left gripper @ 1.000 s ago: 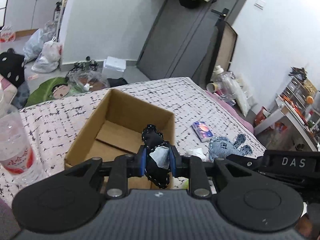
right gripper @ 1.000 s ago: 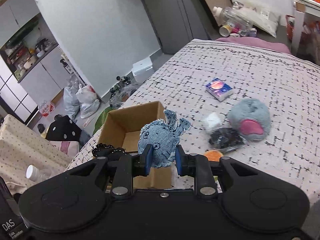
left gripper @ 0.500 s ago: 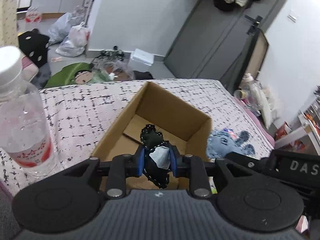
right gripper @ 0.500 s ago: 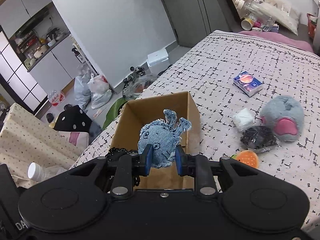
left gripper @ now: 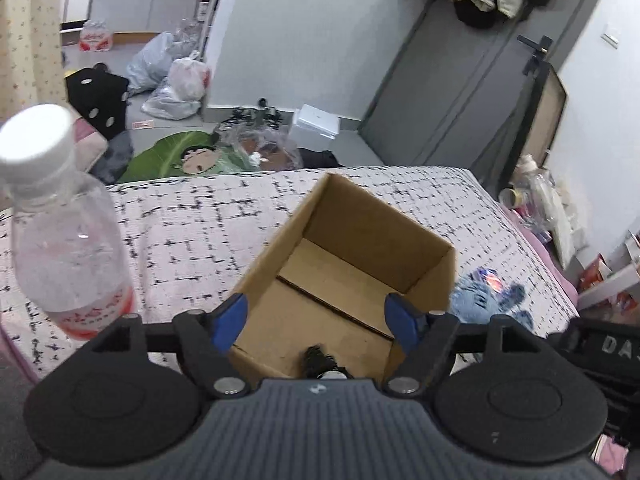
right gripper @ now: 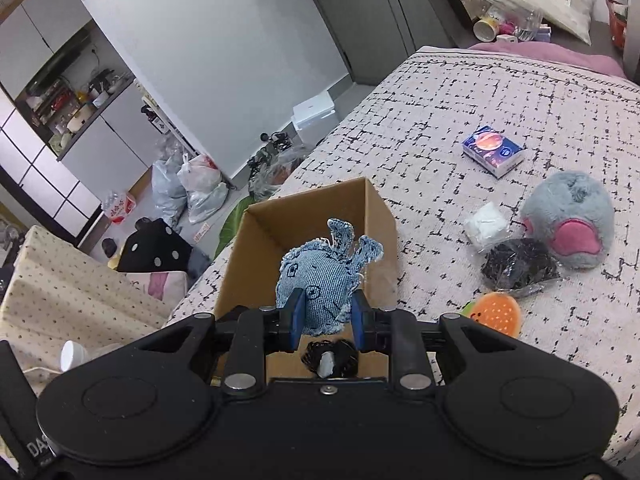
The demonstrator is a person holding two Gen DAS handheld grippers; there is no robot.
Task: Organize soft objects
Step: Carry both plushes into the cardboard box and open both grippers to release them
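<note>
An open cardboard box [left gripper: 424, 276] stands on the patterned bed. My left gripper [left gripper: 318, 318] is open over its near edge. A small black soft toy [left gripper: 320, 362] lies in the box bottom just below the gripper; it also shows in the right wrist view [right gripper: 330, 360]. My right gripper [right gripper: 326, 316] is shut on a blue denim whale toy [right gripper: 324, 272], held over the box [right gripper: 264, 256]. The whale also shows blurred right of the box in the left wrist view [left gripper: 476, 300].
A water bottle [left gripper: 64, 232] stands at the left. On the bed to the right lie a tissue pack [right gripper: 493, 150], a grey plush [right gripper: 568, 220], a white wad [right gripper: 486, 224], a black bagged item [right gripper: 518, 266] and an orange toy [right gripper: 494, 312].
My left gripper has opened and the black toy has dropped into the box. My right gripper has carried the denim whale closer, over the box.
</note>
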